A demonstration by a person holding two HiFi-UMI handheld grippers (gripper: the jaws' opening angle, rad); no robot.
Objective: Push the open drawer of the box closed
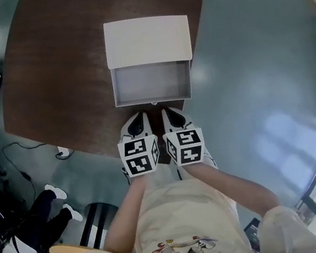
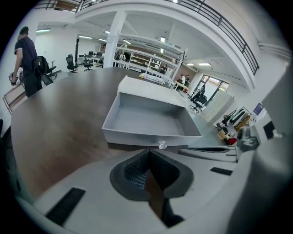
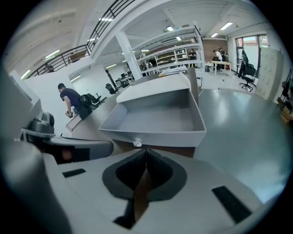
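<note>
- Now, the drawer (image 1: 151,83) stands pulled well out of the white box (image 1: 147,40) towards me. It is empty, and its small knob (image 3: 137,143) sits at the middle of the front panel.
- My guess is that the main risk is a lopsided push. If one of my grippers leads the other, the drawer could skew in its opening and jam partway.
- The box looks light and nothing braces it from behind. A firm shove might slide the whole box across the worktop (image 1: 59,79) rather than seat the drawer.
- The box's right side lies near the worktop's right edge, so a push that drifts rightward could carry it towards that edge.
- My narrow tips could also slip down under the front panel if I come in too low.
- The jaws of my left gripper (image 2: 147,151) are pressed fully together with nothing between them. They point at the front panel just left of the knob, and a strip of worktop shows between the tips and the panel.
- The jaws of my right gripper (image 3: 145,150) are likewise closed and empty, just right of the knob, near the panel but not on it.
- Seen from the head view, the two grippers sit side by side, close together.
</note>
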